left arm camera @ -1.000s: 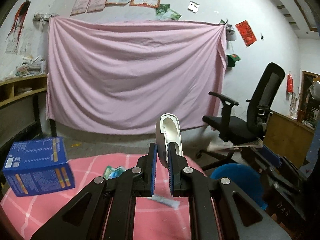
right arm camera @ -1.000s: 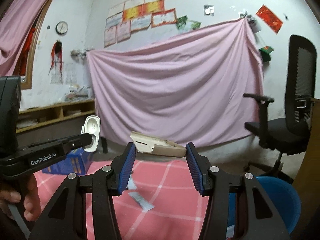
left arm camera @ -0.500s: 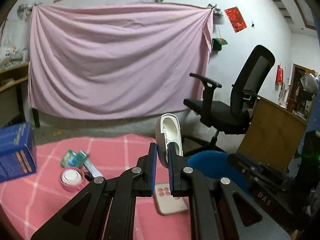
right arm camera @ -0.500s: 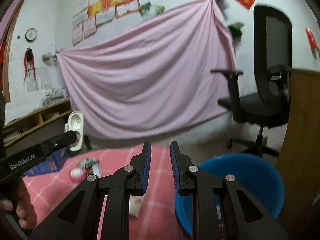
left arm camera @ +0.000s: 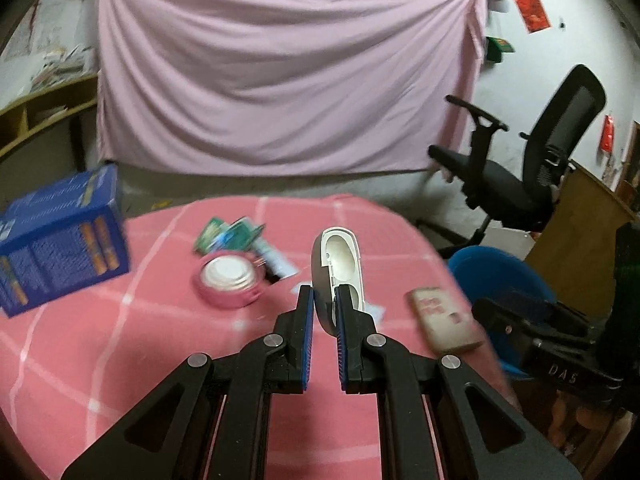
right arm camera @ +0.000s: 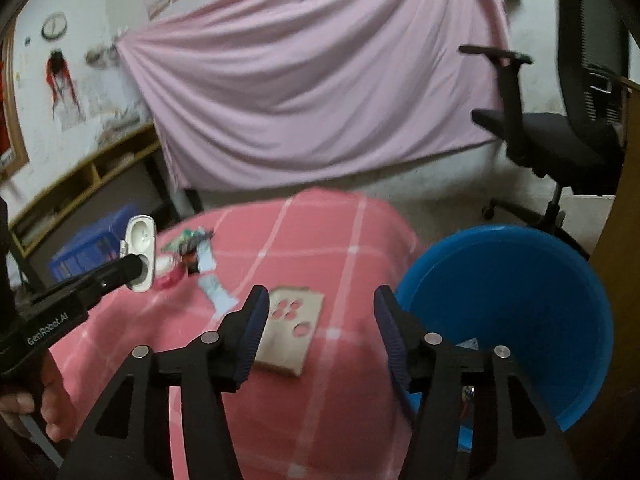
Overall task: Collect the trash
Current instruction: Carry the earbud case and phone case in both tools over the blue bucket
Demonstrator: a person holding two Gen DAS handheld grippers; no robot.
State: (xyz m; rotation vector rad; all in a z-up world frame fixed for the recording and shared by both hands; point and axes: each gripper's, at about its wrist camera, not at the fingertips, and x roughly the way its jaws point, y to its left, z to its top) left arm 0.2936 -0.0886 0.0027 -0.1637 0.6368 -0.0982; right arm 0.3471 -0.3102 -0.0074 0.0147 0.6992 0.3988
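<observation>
My left gripper [left arm camera: 324, 308] clamps an upright white open-lidded case [left arm camera: 338, 268]. On the pink checked cloth lie a tan phone case [right arm camera: 290, 330], pink tape roll [left arm camera: 230, 280] and green wrappers [left arm camera: 224, 234]; blue basin [right arm camera: 512, 316] stands beside.

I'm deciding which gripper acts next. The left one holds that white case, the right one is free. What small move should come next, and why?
Probably swing the left gripper rightward over the blue bin and release: its jaws are shut on the white case, while the bin sits beside the table's right edge. The right gripper is open and holds nothing.
</observation>
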